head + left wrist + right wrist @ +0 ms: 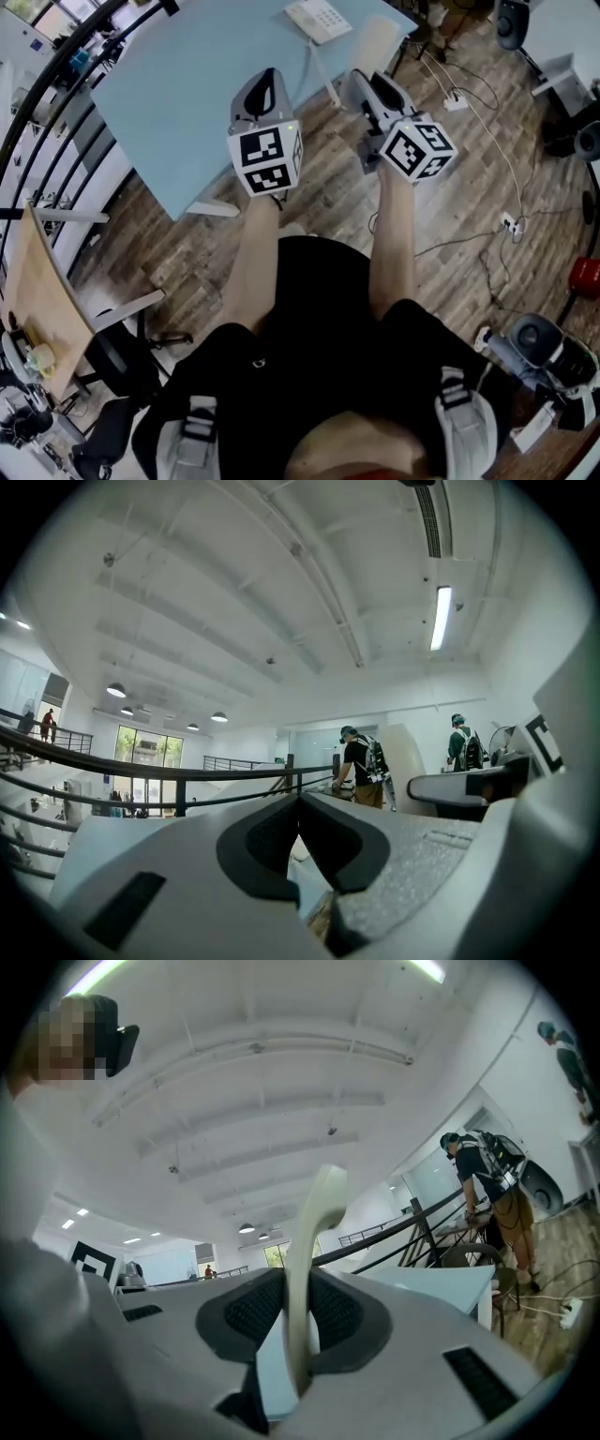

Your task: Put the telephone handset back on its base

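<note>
Above plank floor [450, 216] beside blue table [178, 103] | left tool [300, 803] closed, empty | right tool [298, 1321] clamps handset [319, 1204]

Cream handset [373, 42] in the right gripper [361, 82], near the telephone base [319, 19] on the pale-blue table [187, 103]; left gripper [267, 80] alongside.

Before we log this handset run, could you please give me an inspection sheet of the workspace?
Surface: light blue table, telephone base at its far edge.
Job's things: cream handset off the base, held upright.
Clutter: nothing seen.
Grippers: left gripper shut, empty; right gripper shut on the handset.
Cables: corded power strip on the wood floor, right side.
Surroundings: railing; people with backpacks beyond.
</note>
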Demonstrator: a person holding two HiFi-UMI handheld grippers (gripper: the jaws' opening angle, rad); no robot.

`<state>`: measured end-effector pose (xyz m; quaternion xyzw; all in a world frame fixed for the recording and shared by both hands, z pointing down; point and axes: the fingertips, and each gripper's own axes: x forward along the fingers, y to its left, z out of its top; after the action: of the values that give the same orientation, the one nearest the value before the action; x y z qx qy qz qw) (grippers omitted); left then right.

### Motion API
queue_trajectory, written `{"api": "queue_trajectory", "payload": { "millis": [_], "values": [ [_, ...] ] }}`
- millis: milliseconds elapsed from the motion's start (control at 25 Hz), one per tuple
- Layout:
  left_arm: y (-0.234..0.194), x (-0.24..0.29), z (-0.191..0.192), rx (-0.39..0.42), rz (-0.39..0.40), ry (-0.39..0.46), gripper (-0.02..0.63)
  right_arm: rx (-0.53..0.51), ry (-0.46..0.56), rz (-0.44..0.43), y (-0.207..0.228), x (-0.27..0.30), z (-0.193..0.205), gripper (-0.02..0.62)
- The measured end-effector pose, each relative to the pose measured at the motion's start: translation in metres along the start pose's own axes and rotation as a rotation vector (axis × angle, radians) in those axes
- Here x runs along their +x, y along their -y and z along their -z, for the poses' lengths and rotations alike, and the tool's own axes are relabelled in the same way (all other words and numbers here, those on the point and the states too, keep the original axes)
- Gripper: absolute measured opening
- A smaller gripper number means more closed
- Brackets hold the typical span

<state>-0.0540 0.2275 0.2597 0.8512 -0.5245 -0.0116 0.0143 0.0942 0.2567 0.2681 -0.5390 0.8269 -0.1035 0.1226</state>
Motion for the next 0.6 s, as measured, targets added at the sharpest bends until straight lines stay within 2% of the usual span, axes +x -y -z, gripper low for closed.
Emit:
{"api": "queue_trajectory", "payload": {
  "millis": [120,320,600],
  "values": [
    [-0.009,0.007,0.008,0.011,-0.010,-0.014,-0.002,0.029,-0.043,0.010,0.011,0.016,0.018,0.080],
    [-0.043,0.032,0.029,-0.019,-0.057,-0.047,-0.002,0.044,-0.127,-0.020,0.019,0.057,0.046,0.080],
    [-0.070,0.123,0.062,-0.053,-0.055,-0.099,-0.002,0.060,-0.178,-0.041,0.067,0.133,0.066,0.080]
  ]
}}
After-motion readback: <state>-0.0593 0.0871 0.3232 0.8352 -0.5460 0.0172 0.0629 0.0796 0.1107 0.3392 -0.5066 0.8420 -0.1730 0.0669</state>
